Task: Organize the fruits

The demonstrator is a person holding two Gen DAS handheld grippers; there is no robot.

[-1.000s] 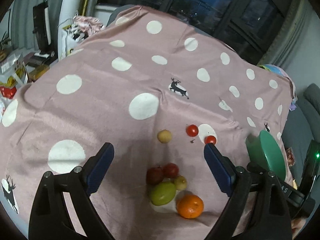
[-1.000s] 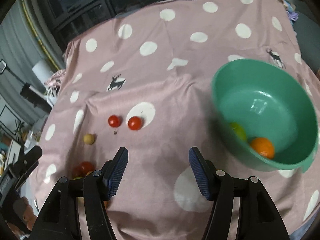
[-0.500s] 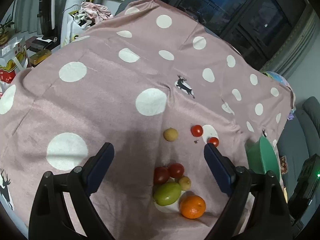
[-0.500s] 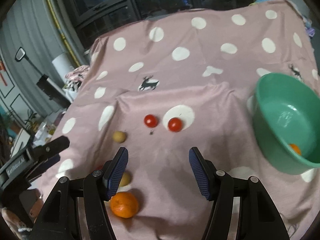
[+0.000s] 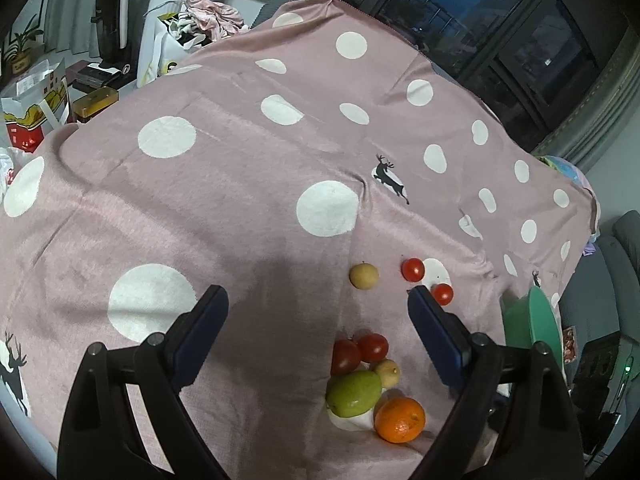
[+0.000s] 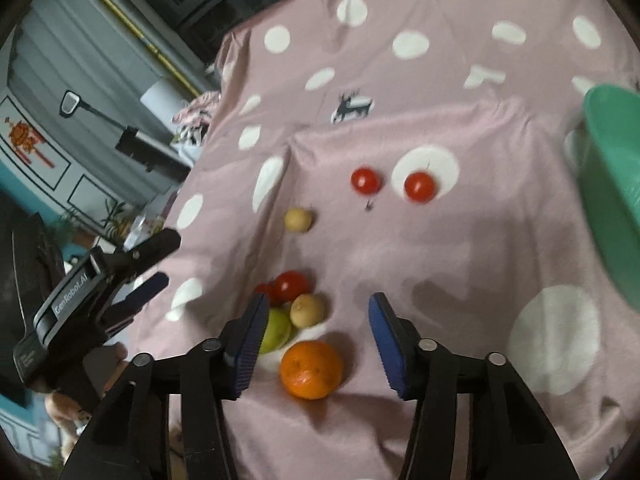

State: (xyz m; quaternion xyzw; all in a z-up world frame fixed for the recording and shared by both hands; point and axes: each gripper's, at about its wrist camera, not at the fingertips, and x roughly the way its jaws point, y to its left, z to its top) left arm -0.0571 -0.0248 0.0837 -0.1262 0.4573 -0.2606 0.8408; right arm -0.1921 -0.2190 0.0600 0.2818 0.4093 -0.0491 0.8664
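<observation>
A pile of fruit lies on the pink dotted cloth [image 5: 240, 208]: an orange [image 6: 311, 369], a green fruit [image 6: 276, 330], two red tomatoes [image 6: 291, 285] and a small tan fruit [image 6: 307, 310]. My right gripper [image 6: 318, 302] hovers over the pile with its jaws closing. The orange shows in the gap between them and neither pad touches it. In the left wrist view the orange [image 5: 400, 419] and green fruit [image 5: 354, 393] sit low on the right. My left gripper [image 5: 314, 300] is open and holds nothing.
Farther out lie another tan fruit [image 6: 298, 219] and two cherry tomatoes [image 6: 365, 180] [image 6: 419, 187]. A green bowl [image 6: 612, 184] stands at the right edge. The left gripper's body [image 6: 120, 280] shows at the cloth's left side. Bags and boxes [image 5: 36, 116] crowd the floor beyond.
The right wrist view has swung left, from the green bowl to the fruit pile. The orange now sits between its fingers, which stand closer together. The left gripper has drifted slightly.
</observation>
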